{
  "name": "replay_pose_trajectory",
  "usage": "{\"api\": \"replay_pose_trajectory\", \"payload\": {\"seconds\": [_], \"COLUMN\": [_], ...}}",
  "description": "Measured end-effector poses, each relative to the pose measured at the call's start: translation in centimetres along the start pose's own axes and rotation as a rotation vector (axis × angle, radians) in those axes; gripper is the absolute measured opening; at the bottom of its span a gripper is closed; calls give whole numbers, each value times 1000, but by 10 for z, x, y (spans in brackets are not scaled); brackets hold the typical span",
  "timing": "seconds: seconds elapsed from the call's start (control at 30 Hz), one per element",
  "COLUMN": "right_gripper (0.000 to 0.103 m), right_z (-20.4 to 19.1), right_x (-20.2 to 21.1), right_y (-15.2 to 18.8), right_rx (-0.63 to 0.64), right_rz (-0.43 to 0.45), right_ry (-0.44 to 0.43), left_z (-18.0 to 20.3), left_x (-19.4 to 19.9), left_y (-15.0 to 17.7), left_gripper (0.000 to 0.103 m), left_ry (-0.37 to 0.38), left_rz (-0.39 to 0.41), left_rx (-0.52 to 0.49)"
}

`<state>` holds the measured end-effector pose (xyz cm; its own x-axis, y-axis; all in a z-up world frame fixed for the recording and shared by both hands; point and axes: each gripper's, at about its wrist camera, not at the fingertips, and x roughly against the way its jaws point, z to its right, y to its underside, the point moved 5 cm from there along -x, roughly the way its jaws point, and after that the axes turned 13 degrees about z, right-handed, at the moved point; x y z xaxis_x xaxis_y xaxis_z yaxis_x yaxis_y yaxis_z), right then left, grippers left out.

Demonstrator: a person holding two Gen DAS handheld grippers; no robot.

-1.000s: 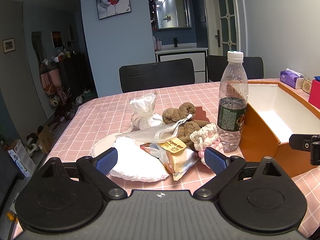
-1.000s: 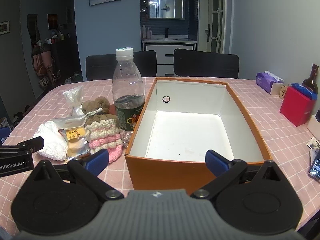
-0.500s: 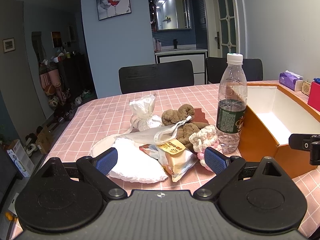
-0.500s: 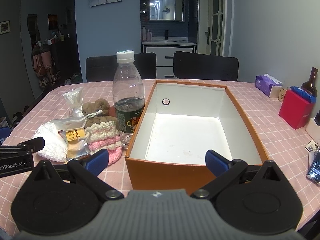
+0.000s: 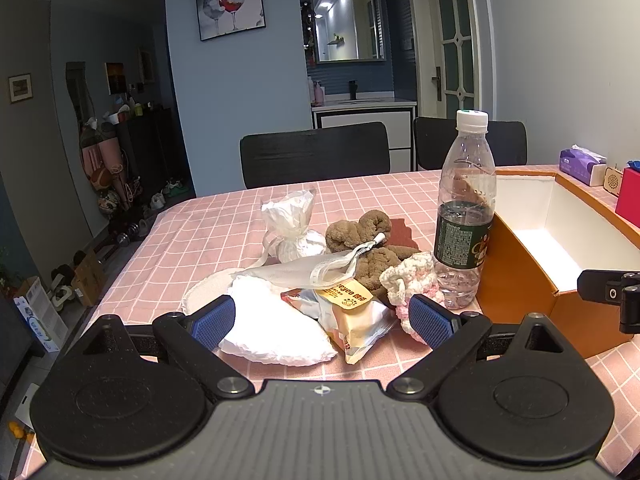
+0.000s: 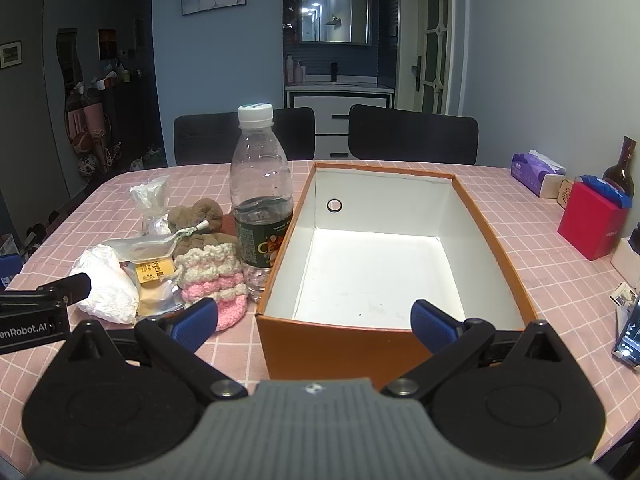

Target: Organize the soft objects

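A pile of soft things lies on the pink checked tablecloth [image 5: 208, 232]: a white pad [image 5: 276, 332], a snack packet [image 5: 352, 320], a mesh pouch [image 5: 304, 268], a tied white bag [image 5: 292, 228], a brown plush toy [image 5: 360, 236] and a pink-and-white knitted piece [image 5: 412, 280]. My left gripper [image 5: 322, 318] is open and empty, just before the pile. An empty orange box [image 6: 384, 252] stands to the right. My right gripper [image 6: 314, 320] is open and empty at the box's near wall. The knitted piece [image 6: 212, 276] also shows in the right wrist view.
A plastic water bottle [image 5: 464, 216] stands between the pile and the box. A tissue pack [image 6: 536, 172], a red box [image 6: 592, 224], a dark bottle [image 6: 620, 168] and a phone [image 6: 632, 332] are at the right. Black chairs [image 5: 316, 156] stand behind the table.
Both grippers have drawn back and risen slightly; the pile and box look a little farther and lower. Nothing on the table has moved.
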<state>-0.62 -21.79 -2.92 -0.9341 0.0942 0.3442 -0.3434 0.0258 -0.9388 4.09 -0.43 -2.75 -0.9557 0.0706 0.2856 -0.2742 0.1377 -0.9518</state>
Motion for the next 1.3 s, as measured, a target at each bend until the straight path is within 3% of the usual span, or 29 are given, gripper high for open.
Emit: {"api": "replay_pose_trajectory", "payload": {"seconds": [1.3], "right_gripper": [101], "right_z": [-6], "right_x": [4], "right_y": [0], "right_rx": [12], "right_rz": [9], "right_ry": [-4], "left_z": [-12], "left_x": [3], "left_y": [1], "left_gripper": [103], "left_ry": [-4], "left_rz": [0], "left_rx": [20]}}
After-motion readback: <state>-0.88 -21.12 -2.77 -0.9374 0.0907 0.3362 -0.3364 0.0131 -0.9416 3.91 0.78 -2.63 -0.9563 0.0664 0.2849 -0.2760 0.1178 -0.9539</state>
